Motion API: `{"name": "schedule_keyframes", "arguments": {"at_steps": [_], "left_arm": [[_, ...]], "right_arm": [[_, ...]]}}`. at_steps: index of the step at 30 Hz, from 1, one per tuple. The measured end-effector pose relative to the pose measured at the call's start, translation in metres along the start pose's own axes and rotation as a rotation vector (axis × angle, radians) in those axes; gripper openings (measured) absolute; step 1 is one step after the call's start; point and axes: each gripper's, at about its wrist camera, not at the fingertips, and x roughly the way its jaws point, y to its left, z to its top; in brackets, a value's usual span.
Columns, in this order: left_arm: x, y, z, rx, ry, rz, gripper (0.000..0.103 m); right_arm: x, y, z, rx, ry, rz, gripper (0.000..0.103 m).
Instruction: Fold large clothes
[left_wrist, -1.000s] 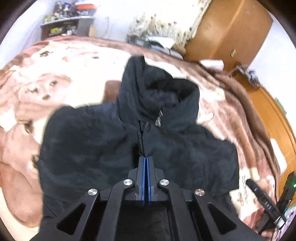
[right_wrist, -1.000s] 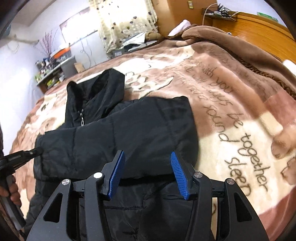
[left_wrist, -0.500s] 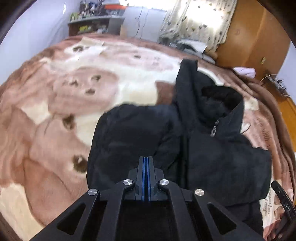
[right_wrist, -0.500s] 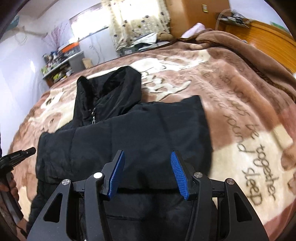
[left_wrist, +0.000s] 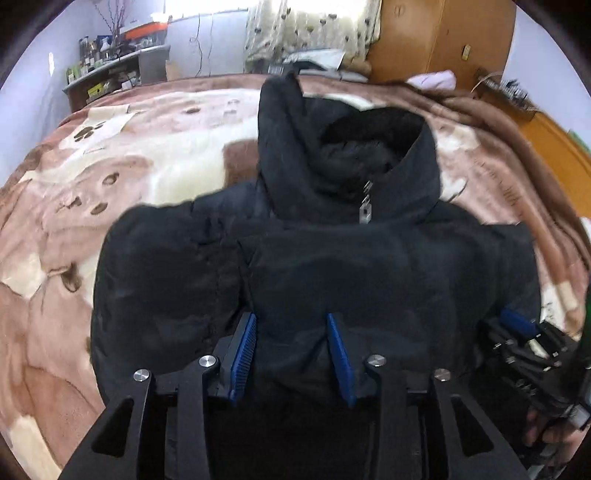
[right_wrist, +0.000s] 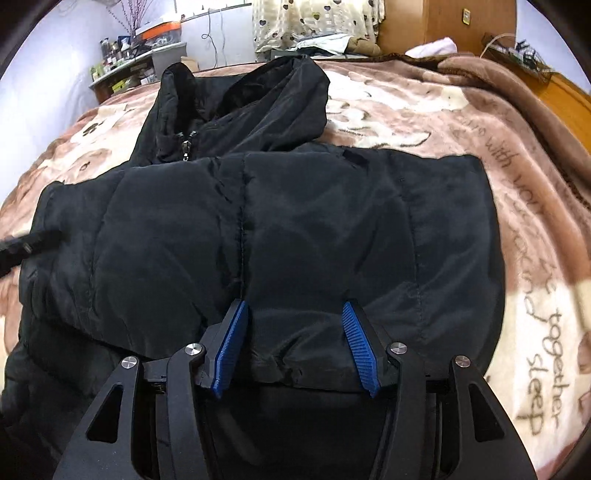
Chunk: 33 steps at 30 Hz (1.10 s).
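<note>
Spread over a brown patterned blanket (left_wrist: 122, 177), a black hooded jacket (left_wrist: 332, 266) is seen, hood pointing away, sleeves folded across. At left, the left gripper (left_wrist: 291, 345) is held wide open above its chest; at right, the right gripper (right_wrist: 295, 341) is equally parted over the sleeve cuff (right_wrist: 306, 350).

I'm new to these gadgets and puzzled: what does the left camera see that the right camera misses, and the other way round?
Only the left view shows the right tongs and the holding hand at its edge. Only the right view shows the blanket's lettering and just a blurred tip of the left tongs. Both show the black jacket on the blanket, its zipper pull, and open tongs over the fabric.
</note>
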Motion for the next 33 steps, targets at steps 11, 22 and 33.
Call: {"name": "schedule_keyframes", "arguments": {"at_steps": [11,22,33], "left_arm": [[0.012,0.0,0.007,0.009,0.047,0.019,0.045],[0.022,-0.009,0.025,0.041,0.082,0.038,0.045],[-0.009,0.025,0.086,0.012,0.0,-0.087,0.066]], "right_arm": [[-0.012,-0.006,0.017,0.005,0.064,0.05,0.056],[0.006,0.045,0.044,-0.085,0.015,0.111,0.056],[-0.023,-0.009,0.099,0.105,-0.083,0.261,0.057]]}}
